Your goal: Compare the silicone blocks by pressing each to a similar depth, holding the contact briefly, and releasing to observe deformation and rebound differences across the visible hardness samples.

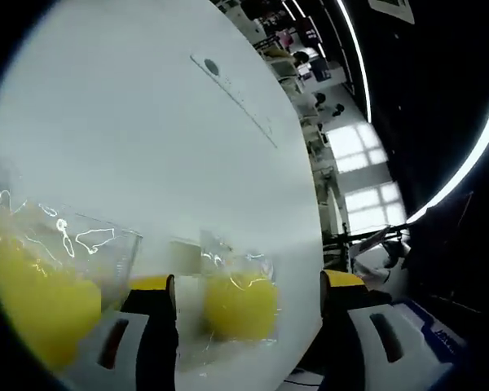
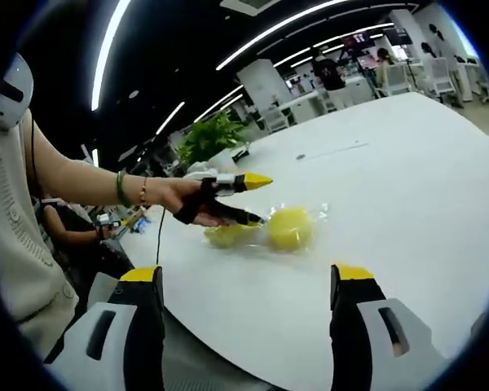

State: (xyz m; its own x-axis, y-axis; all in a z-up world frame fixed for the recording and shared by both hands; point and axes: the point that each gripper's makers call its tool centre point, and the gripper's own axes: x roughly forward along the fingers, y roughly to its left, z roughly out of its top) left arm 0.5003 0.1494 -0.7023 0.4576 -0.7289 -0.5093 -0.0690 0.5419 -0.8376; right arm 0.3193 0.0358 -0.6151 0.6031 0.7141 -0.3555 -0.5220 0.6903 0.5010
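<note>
White round tabletop [image 2: 407,187] under an open office with ceiling light strips is where we are working. Nearest in the left gripper view, our left gripper [image 1: 248,285] has its yellow-tipped jaws spread wide and holding nothing, with the smaller yellow silicone block [image 1: 240,305] in its clear wrap lying on the table right between them, slightly toward the left jaw; it looks lined up for a press or squeeze. Just to the side, outside the left jaw, sits the larger wrapped yellow block [image 1: 41,297]; whether the two wraps touch we cannot tell. In the right gripper view, our right gripper [image 2: 253,281] also stands wide open and empty, hanging back at the table edge, well apart from the two blocks [image 2: 269,230], which lie straight ahead side by side across its line. Left gripper is at the blocks, so it's clearly the nearer one. Beyond, a hand [image 2: 175,199] with bracelets holds that tool over them.
</note>
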